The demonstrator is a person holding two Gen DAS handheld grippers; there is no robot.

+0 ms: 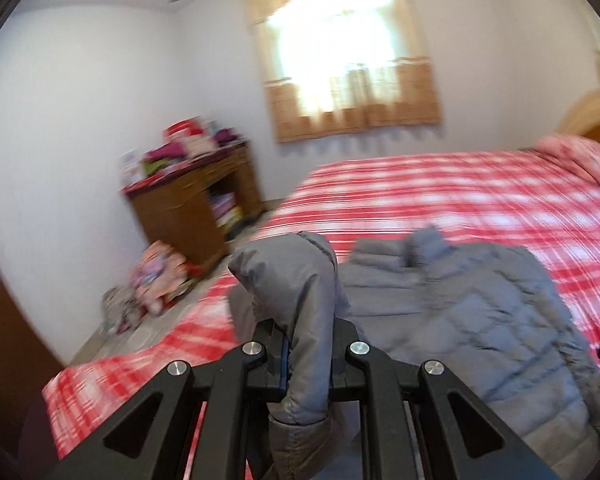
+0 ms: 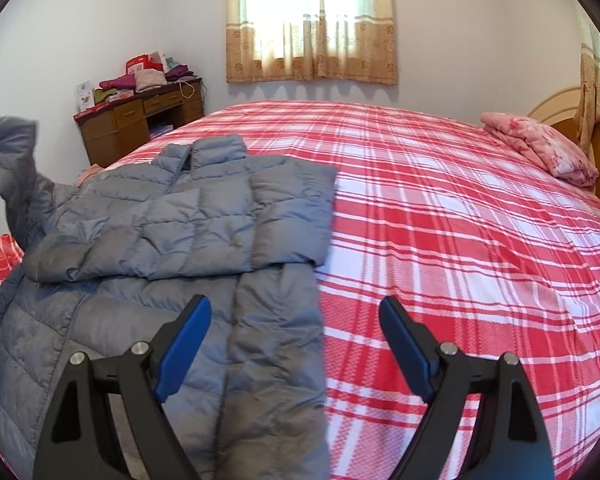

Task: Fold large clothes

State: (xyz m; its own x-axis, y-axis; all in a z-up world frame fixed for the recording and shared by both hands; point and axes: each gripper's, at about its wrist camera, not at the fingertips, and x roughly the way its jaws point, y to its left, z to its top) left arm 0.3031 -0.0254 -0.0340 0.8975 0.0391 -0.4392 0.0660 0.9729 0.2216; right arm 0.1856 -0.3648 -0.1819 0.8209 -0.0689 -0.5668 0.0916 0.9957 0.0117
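Observation:
A grey puffer jacket (image 2: pixel 188 216) lies on the red plaid bed (image 2: pixel 440 208), its right sleeve folded across the chest. My left gripper (image 1: pixel 309 360) is shut on the jacket's left sleeve (image 1: pixel 296 304) and holds it raised above the bed's left edge; the lifted sleeve also shows at the far left of the right wrist view (image 2: pixel 10 152). The jacket body lies to the right in the left wrist view (image 1: pixel 480 312). My right gripper (image 2: pixel 296 344) is open and empty, hovering over the jacket's lower right hem and the bedspread.
A wooden desk (image 2: pixel 140 124) piled with clothes and boxes stands at the wall left of the bed. A folded pink floral blanket (image 2: pixel 540 148) lies by the headboard at the right. Clutter lies on the floor by the desk (image 1: pixel 156 280). A curtained window (image 2: pixel 312 20) is behind the bed.

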